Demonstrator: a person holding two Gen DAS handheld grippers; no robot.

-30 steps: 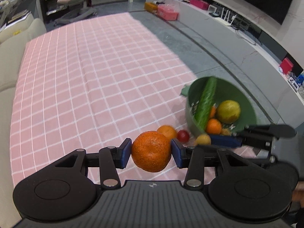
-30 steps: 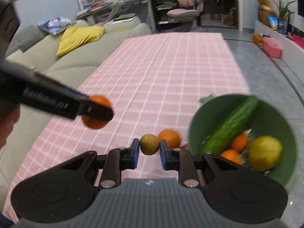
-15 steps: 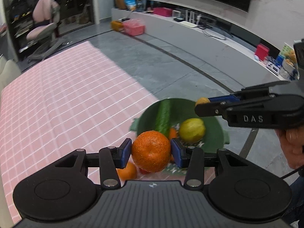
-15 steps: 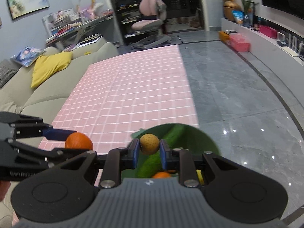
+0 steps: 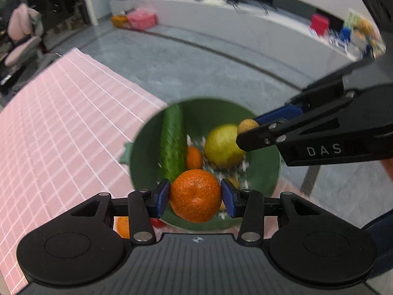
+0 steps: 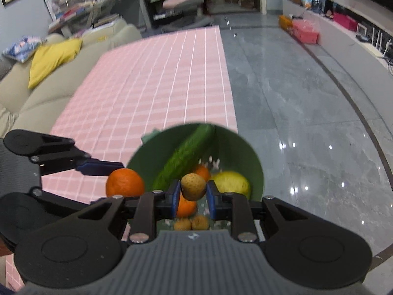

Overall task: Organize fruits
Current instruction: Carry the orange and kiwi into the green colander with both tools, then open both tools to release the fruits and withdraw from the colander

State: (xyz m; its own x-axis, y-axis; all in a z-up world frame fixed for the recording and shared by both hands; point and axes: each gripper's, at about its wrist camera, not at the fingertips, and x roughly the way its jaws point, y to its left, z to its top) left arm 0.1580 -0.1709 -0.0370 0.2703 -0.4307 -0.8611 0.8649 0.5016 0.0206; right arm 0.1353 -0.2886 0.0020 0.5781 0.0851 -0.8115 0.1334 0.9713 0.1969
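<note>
Grippers each hold one fruit over the green bowl (image 5: 266, 172). The left gripper (image 5: 195, 198) squeezes a big orange (image 5: 195, 195) between its blue pads, low over the near side of the bowl. The right gripper (image 6: 191, 196) is clamped tight on a small tan fruit (image 6: 193, 187), above the yellow fruit (image 6: 231, 183). A cucumber (image 6: 186, 157) and small oranges lie in the bowl too. To do this well, I think each hand should go low into a free spot and open slowly, one at a time, so nothing bounces out onto the pink cloth (image 6: 159, 78). One more orange (image 5: 122, 226) waits on the cloth
</note>
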